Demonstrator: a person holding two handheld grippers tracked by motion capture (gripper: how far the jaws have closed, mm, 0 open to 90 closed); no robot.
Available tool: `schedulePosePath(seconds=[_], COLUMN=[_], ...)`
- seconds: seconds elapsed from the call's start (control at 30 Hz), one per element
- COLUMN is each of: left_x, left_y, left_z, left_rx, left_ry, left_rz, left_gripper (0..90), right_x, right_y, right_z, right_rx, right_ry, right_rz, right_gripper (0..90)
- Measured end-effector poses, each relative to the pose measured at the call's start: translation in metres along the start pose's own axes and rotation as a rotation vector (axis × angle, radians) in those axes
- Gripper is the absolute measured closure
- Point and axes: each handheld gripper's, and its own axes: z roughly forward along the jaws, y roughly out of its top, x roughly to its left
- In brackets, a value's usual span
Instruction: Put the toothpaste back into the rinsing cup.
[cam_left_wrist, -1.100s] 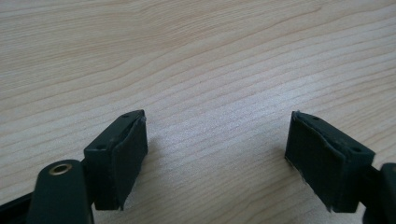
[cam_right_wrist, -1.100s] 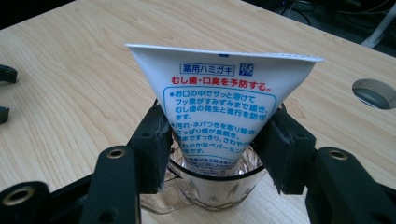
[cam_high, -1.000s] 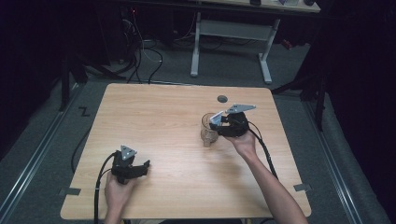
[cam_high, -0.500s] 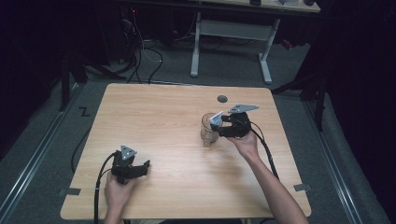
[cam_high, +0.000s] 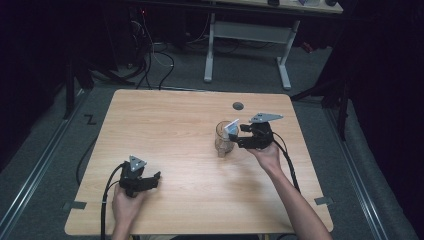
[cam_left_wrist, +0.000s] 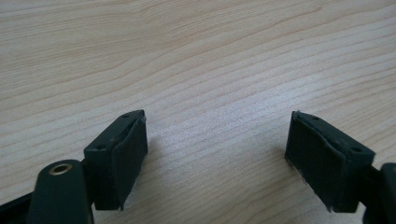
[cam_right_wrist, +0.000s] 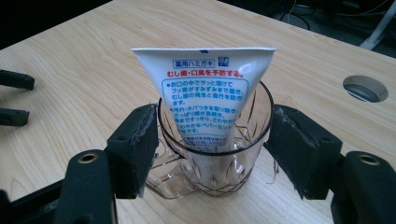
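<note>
Right gripper view: jaws seemingly touching glass (cam_right_wrist: 215, 154)
</note>
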Motion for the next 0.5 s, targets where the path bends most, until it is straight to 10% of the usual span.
schedulePosePath(seconds=[0.5], left_x=[0.0], left_y=[0.0], left_z=[0.0], left_rx=[0.0], left_ry=[0.0], left_rz=[0.0], left_gripper=[20.9], right_x=[-0.013], right_y=[-0.011], right_z=[-0.031], right_rx=[-0.054], right_ry=[-0.024], right_rz=[0.068], right_gripper=[37.3])
